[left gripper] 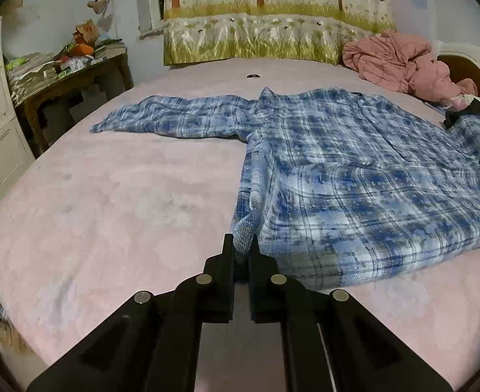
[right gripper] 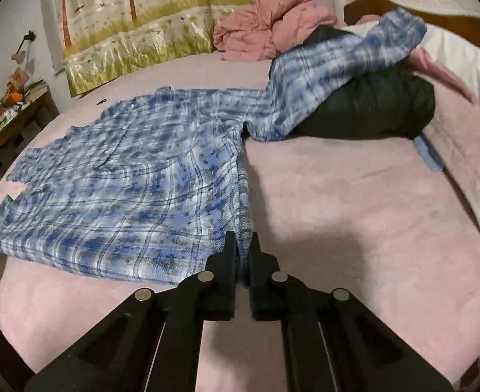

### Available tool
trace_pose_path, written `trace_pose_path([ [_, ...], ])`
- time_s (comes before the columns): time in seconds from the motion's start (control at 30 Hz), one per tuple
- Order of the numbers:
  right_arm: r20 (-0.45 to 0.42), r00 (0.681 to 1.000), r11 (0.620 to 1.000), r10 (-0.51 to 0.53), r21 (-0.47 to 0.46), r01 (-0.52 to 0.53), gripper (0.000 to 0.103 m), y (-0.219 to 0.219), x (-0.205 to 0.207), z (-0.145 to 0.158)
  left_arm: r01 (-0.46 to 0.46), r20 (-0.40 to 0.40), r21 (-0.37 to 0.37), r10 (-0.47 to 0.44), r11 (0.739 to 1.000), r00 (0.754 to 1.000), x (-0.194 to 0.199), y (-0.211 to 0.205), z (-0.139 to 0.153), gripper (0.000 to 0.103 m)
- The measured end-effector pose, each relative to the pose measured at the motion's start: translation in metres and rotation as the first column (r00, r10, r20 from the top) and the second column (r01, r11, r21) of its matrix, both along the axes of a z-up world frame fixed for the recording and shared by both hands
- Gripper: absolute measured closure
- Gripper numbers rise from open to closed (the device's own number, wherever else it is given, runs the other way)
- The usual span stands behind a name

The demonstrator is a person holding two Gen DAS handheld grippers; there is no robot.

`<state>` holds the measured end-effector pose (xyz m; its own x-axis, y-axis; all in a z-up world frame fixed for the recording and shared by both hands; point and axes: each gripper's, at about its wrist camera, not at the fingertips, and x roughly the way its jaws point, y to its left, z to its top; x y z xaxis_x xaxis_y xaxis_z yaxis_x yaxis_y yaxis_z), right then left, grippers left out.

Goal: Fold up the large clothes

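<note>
At the near edge of the bed [left gripper: 109,196], the left claw [left gripper: 241,248] pinches the plaid shirt [left gripper: 354,170] at its lower left hem corner; the right claw [right gripper: 241,248] is clamped on the other hem corner. The shirt lies spread flat toward the bed's far edge, one sleeve draped over a dark bundle [right gripper: 380,111].

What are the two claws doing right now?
Left claw: closed on the plaid shirt at its bottom corner.
Right claw: closed on the shirt's other bottom corner.
</note>
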<state>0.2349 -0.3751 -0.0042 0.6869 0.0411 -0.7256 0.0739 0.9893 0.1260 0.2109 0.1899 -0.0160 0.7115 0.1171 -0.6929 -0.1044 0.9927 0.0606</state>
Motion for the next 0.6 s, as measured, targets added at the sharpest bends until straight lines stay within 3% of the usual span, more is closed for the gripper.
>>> trace_pose_path([
  [0.1, -0.018, 1.000, 1.000, 0.000, -0.006, 0.000, 0.098, -0.002, -0.005, -0.004, 0.028, -0.036, 0.071, -0.026, 0.997, 0.999, 0.003, -0.008, -0.013, 0.093],
  [0.17, -0.042, 0.999, 0.999, -0.004, -0.047, 0.002, 0.095, 0.000, -0.003, -0.015, 0.030, -0.030, 0.128, -0.027, 0.991, 0.999, 0.005, -0.015, -0.021, 0.085],
  [0.23, -0.031, 0.999, 0.987, -0.036, -0.161, 0.030, 0.080, 0.005, -0.004, -0.019, 0.061, -0.019, 0.140, -0.059, 0.988, 0.998, 0.003, -0.019, -0.020, 0.079],
  [0.27, -0.007, 0.999, 0.975, -0.049, -0.215, 0.046, 0.075, 0.009, -0.006, -0.015, 0.087, 0.010, 0.145, -0.089, 0.986, 0.996, -0.002, -0.025, -0.016, 0.072],
  [0.33, 0.063, 0.998, 0.971, -0.027, -0.237, 0.041, 0.058, 0.014, -0.012, -0.002, 0.128, 0.061, 0.164, -0.140, 0.978, 0.988, -0.009, -0.035, -0.006, 0.045],
  [0.37, 0.096, 0.995, 0.975, -0.003, -0.223, 0.024, 0.056, 0.017, -0.016, 0.006, 0.149, 0.088, 0.180, -0.167, 0.972, 0.982, -0.013, -0.042, 0.000, 0.029],
  [0.4, 0.112, 0.993, 0.978, 0.021, -0.211, 0.003, 0.050, 0.020, -0.017, 0.012, 0.165, 0.105, 0.190, -0.187, 0.968, 0.977, -0.015, -0.048, 0.004, 0.026],
  [0.5, 0.108, 0.984, 0.974, 0.143, -0.192, -0.120, 0.028, 0.042, -0.018, 0.023, 0.246, 0.092, 0.182, -0.266, 0.952, 0.960, -0.017, -0.070, 0.011, 0.020],
  [0.6, 0.041, 0.957, 0.944, 0.286, -0.182, -0.275, 0.019, 0.072, -0.014, 0.019, 0.327, 0.038, 0.150, -0.335, 0.933, 0.941, -0.014, -0.088, 0.008, 0.017],
])
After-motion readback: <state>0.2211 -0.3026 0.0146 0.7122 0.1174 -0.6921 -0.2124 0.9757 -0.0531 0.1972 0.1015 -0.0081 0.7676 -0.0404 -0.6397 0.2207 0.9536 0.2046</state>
